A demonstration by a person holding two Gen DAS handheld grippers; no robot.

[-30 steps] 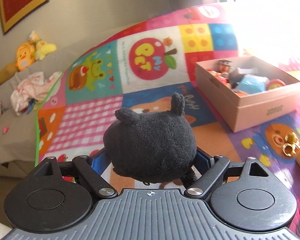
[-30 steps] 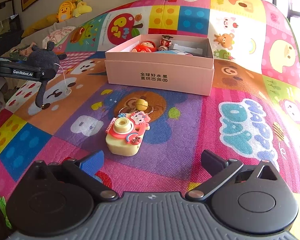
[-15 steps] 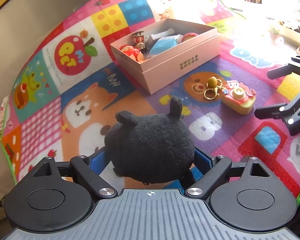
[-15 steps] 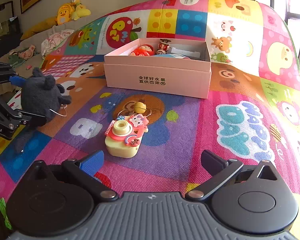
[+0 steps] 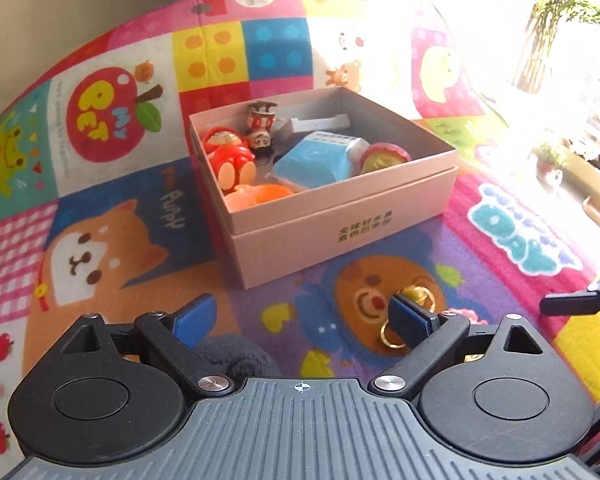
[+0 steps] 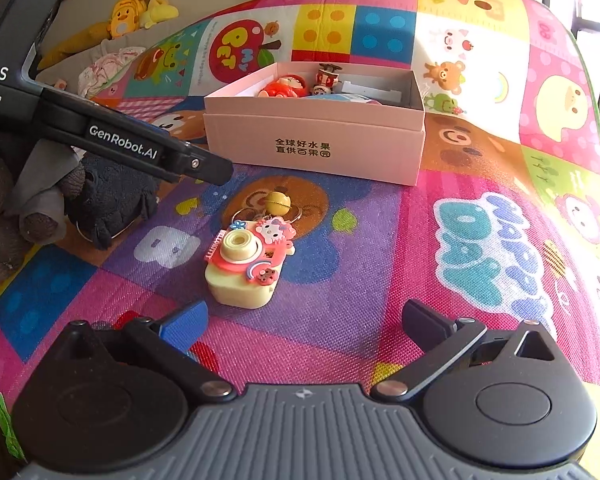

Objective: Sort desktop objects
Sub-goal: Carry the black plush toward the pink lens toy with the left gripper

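The left gripper (image 5: 300, 316) had its jaws opening, nothing pinched; the black plush (image 5: 236, 356) sat low at frame bottom, soft, light, best squeezed mid-body. The right gripper (image 6: 304, 320) stood spread before the rigid-looking toy camera (image 6: 246, 268).

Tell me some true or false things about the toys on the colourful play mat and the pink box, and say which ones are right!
1. The pink cardboard box has its lid on. False: it is open, with toys inside.
2. The yellow and pink toy camera lies on the colourful play mat, outside the box. True.
3. The fluffy black plush toy is in the box. False: it is outside, low beside the left gripper, whose jaws are opening.
4. A red doll figure lies in the box. True.
5. The right gripper is holding the camera. False: its jaws are open and empty, short of the camera.
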